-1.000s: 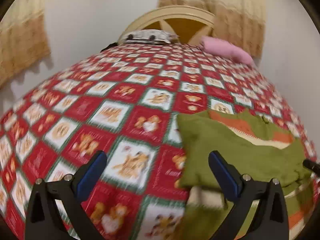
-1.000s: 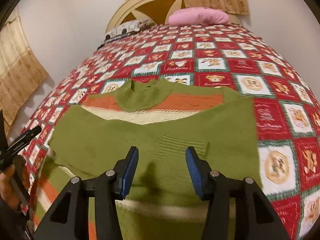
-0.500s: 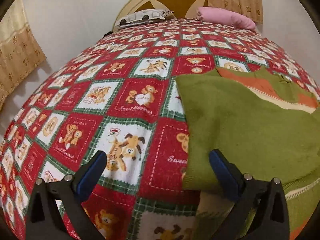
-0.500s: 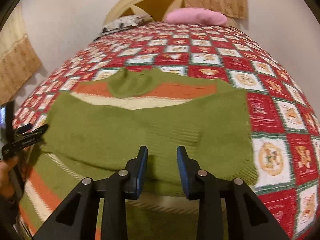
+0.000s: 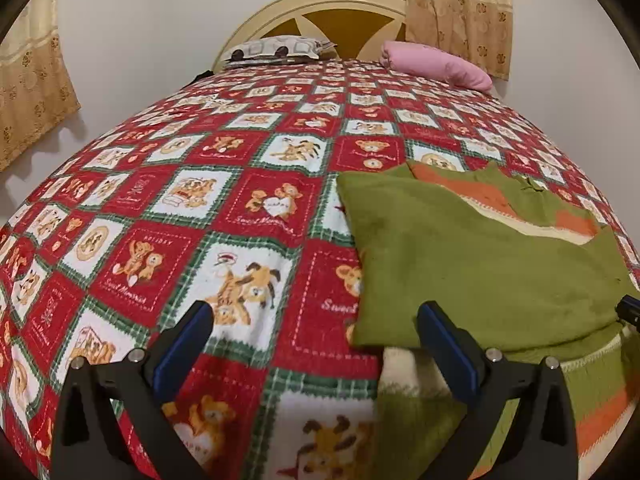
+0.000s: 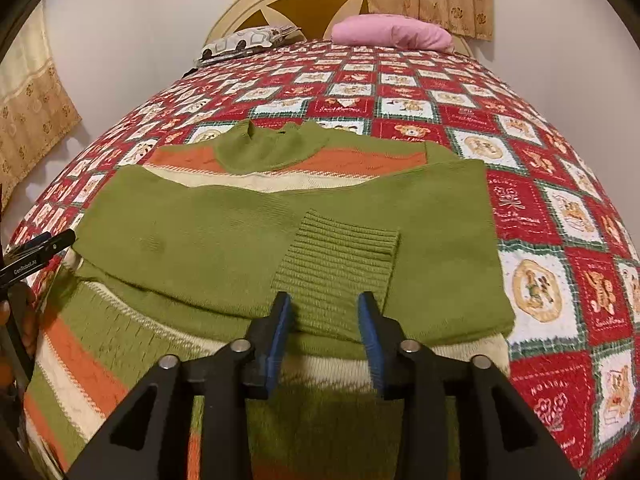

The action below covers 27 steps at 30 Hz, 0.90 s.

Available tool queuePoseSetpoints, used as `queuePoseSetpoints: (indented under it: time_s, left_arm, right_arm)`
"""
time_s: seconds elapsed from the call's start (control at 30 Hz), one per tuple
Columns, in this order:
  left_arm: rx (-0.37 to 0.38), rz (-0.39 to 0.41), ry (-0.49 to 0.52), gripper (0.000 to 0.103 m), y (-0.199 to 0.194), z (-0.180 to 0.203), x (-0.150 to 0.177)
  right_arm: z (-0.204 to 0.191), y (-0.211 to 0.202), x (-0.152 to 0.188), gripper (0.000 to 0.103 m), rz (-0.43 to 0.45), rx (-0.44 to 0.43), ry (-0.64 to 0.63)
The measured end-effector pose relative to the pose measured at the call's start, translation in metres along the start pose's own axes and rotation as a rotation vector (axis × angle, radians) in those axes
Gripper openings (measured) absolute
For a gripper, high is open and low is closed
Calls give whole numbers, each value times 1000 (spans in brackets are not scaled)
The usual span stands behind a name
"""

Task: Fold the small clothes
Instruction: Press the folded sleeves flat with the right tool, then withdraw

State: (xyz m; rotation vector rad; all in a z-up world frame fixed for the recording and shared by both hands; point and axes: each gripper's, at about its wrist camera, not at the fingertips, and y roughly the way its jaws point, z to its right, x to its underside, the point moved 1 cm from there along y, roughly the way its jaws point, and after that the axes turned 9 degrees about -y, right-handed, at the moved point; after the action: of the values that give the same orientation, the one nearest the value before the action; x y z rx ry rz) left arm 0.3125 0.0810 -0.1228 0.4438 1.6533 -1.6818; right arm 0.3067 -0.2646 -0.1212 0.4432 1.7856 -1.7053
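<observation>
sweater (image 6: 248,240): a small green knit with orange and cream stripes, lying flat on the bed; both sleeves are folded across the chest, and the lower body reaches back under the right fingers.
cuff (image 6: 340,264): the ribbed end of the top sleeve lies just ahead of the right fingers, between their tips, touched by neither.
right gripper (image 6: 325,336): its fingers are partly apart and opening; nothing is clamped. Half a second ago they stood narrower, so the sleeve looks freshly let go.
left gripper (image 5: 316,344): fingers wide and empty; the folded left edge of the sweater lies just inside its right finger, the bedspread under the rest. It has come lower and closer to that edge than a second ago.
meaning for the task: the sleeve folds seem done; the likely next step is lifting the hem up over the chest.
bedspread (image 5: 240,216): red and white teddy-bear squares, beyond the fingers on every side.
pillows: a patterned pillow (image 6: 248,42) and a pink pillow (image 6: 392,32) far ahead by the headboard.
containers: none in view.
</observation>
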Motion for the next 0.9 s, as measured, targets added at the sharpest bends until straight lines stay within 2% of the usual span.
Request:
queuePoseSetpoints:
  time_s: [0.37, 0.7, 0.9]
  left_arm:
    - [6, 22, 45, 103, -11, 5, 3]
    - [50, -4, 87, 103, -37, 13, 19]
    - [97, -21, 102, 103, -63, 15, 40]
  right_arm:
    - [3, -14, 10, 45, 16, 11, 15]
    - [-7, -36, 31, 48, -3, -6, 3]
    - [-21, -57, 51, 52, -9, -26, -20]
